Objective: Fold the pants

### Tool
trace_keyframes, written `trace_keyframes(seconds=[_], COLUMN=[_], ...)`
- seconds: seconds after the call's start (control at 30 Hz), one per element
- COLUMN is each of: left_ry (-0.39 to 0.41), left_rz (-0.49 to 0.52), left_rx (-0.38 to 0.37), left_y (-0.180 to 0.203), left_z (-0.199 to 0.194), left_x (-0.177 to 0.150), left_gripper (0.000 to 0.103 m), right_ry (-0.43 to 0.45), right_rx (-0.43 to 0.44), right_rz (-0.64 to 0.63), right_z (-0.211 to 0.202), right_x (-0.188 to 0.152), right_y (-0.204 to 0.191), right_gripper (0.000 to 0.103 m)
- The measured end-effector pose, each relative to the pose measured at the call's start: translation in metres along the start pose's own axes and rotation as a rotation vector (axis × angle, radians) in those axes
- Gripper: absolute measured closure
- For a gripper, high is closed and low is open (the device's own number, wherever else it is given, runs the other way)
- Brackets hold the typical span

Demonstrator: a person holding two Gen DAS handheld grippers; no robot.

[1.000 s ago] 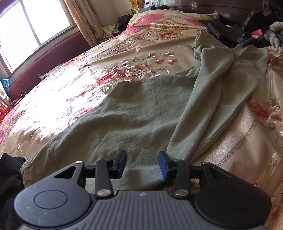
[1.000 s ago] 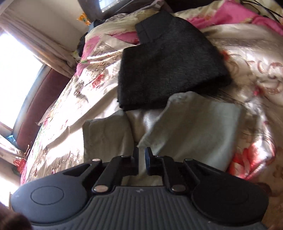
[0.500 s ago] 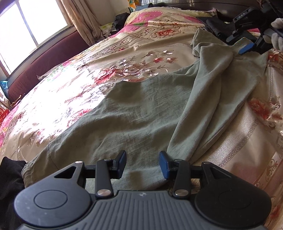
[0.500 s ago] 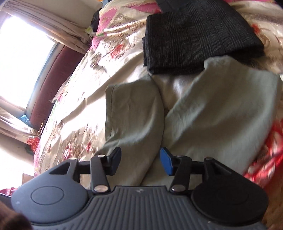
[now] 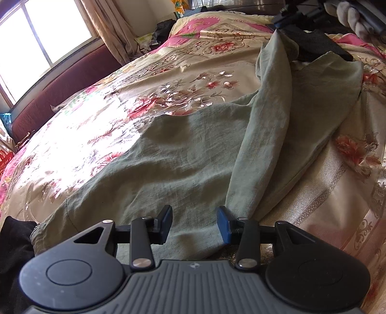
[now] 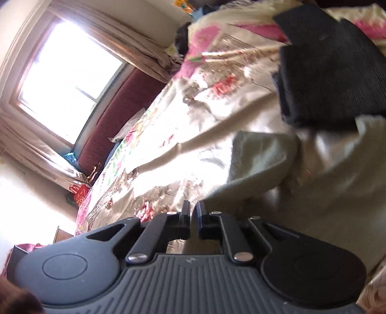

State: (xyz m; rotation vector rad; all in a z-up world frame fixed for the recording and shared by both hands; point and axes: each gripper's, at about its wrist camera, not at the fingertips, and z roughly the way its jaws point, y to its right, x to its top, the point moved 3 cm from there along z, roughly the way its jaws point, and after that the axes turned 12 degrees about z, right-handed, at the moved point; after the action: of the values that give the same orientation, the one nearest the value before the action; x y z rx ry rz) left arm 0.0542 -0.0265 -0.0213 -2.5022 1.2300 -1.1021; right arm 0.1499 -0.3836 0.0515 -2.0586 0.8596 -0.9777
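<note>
Grey-green pants (image 5: 183, 154) lie spread on the flowered bedspread (image 5: 168, 79), waist near me and two legs running to the far right. My left gripper (image 5: 195, 223) is open just above the waist area, holding nothing. My right gripper (image 6: 192, 213) is shut on the edge of the far left pant leg (image 6: 260, 157) and lifts its hem; in the left wrist view that leg (image 5: 272, 79) rises up to the right gripper (image 5: 277, 23) at the top right.
A folded black garment (image 6: 330, 72) lies beyond the pant legs, also seen in the left wrist view (image 5: 318, 46). Another black cloth (image 5: 14, 244) lies at the near left. A maroon bench (image 5: 60, 79) and window are on the left.
My right gripper, open half a second ago, has closed on the pant leg's edge and raised it. My left gripper has stayed open over the waist.
</note>
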Motion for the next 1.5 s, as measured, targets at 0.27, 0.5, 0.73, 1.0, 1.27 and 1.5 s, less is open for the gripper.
trace_keyframes(seconds=[0.27,0.5,0.73,1.0,1.27,1.5], left_ry=[0.013,0.016,-0.016,-0.041,-0.022,-0.016], left_rz=[-0.014,-0.011,0.018,0.041,0.049,0.073], left_rx=[-0.013,-0.027,-0.019,-0.022,-0.028,-0.01], left_y=[0.001,-0.001,0.003,0.005,0.009,0.017], left_z=[-0.002,0.003,0.007,0.012,0.014,0.01], left_x=[0.001,0.001,0.008,0.015,0.018,0.02], left_gripper=[0.048,0.048,0.048,0.048,0.048,0.048], right_ry=[-0.096,0.07,0.101,0.047,0.302,0.206], right_rx=[-0.059,-0.231,-0.229,-0.122,-0.072,-0.386], right_rz=[-0.017,0.125,0.163,0.3,0.014,-0.392], right_z=[0.03,-0.024,0.015,0.047,-0.065,-0.016], right_x=[-0.013,0.005,0.034,0.035,0.028,-0.01], right_y=[0.012,0.101,0.128,0.134,0.053,0.029], right_gripper=[0.093,0.062,0.062,0.099,0.096,0.04])
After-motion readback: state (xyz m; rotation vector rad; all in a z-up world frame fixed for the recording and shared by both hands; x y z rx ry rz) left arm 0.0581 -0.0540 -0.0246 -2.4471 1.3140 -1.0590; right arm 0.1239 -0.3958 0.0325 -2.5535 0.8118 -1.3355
